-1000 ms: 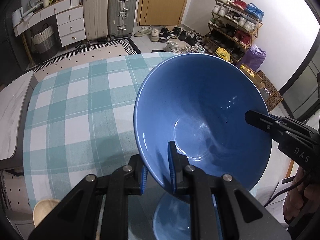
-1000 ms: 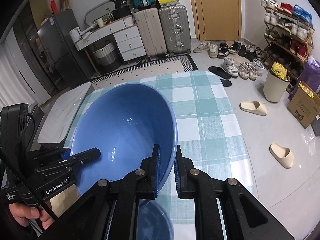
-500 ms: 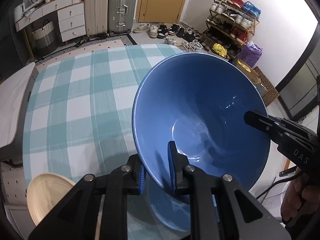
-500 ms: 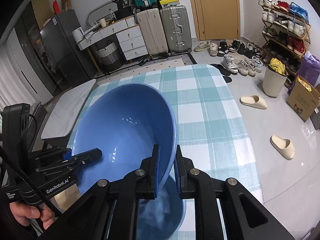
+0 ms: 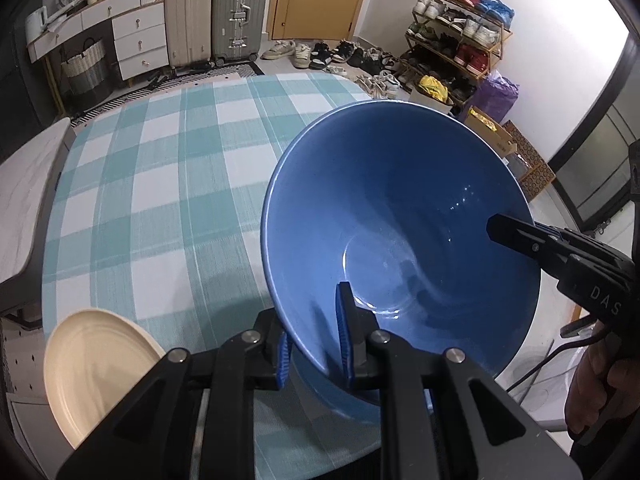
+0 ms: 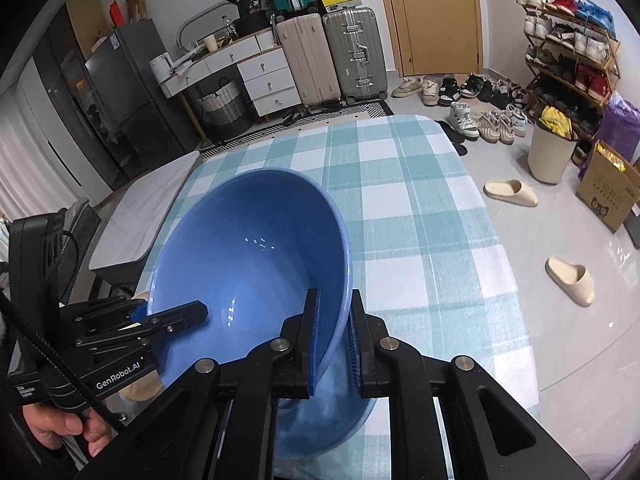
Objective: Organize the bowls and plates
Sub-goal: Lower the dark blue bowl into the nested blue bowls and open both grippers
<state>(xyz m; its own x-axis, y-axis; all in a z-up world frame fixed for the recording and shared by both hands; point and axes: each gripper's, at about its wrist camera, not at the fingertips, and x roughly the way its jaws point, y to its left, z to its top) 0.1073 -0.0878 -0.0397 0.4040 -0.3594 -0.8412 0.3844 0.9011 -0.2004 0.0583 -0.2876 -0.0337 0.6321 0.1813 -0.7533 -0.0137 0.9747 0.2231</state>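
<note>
A large blue bowl (image 5: 400, 220) hangs tilted above the table, held by its rim from both sides. My left gripper (image 5: 312, 332) is shut on the near rim, one finger inside and one outside. My right gripper (image 6: 334, 308) is shut on the opposite rim of the bowl (image 6: 248, 272). Each wrist view also shows the other gripper's fingers: the right gripper (image 5: 496, 228) and the left gripper (image 6: 200, 312). Directly beneath the bowl a second blue dish (image 5: 340, 404) (image 6: 324, 420) rests on the teal checked tablecloth (image 5: 160, 200). A cream plate (image 5: 100, 368) lies at the table's near left corner.
A pale marble-topped bench (image 5: 24, 184) (image 6: 140, 208) adjoins the table's left side. Beyond the table are suitcases (image 6: 332, 52), white drawers, a shoe rack (image 5: 460, 40), loose shoes, slippers (image 6: 512, 192) and a bin (image 6: 552, 152) on the floor. A hand (image 6: 60, 428) grips the left tool.
Both grippers have carried the blue bowl back towards the table's near edge. The cream plate has come fully into view and more of the blue dish beneath shows.
</note>
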